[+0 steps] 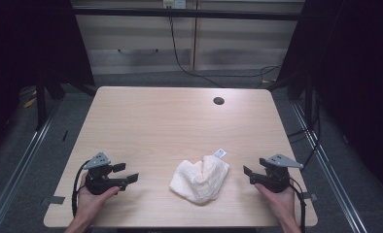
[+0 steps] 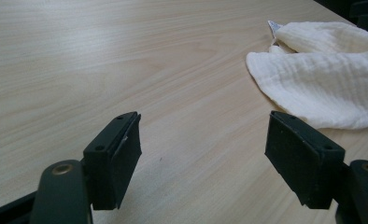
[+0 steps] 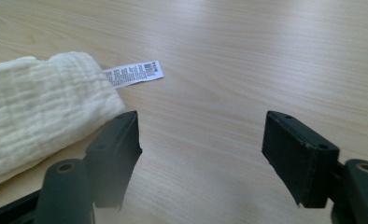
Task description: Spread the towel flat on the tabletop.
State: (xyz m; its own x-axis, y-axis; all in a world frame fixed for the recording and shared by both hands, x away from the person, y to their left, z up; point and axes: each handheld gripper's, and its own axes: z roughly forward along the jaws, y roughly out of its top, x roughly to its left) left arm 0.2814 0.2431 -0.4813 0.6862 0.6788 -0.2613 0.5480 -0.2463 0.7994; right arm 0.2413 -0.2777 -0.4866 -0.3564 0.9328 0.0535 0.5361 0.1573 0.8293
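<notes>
On the near left of the wooden table [image 1: 155,116], the left gripper [image 1: 130,173] rests in the person's left hand [image 1: 90,196], its jaws spread wide with nothing between them. A crumpled cream muslin cloth [image 1: 200,178] lies near the table's front edge, between the two grippers and apart from both, its white care label [image 1: 220,153] sticking out at the far side. At the right, the right gripper [image 1: 248,174] is likewise released and empty.
</notes>
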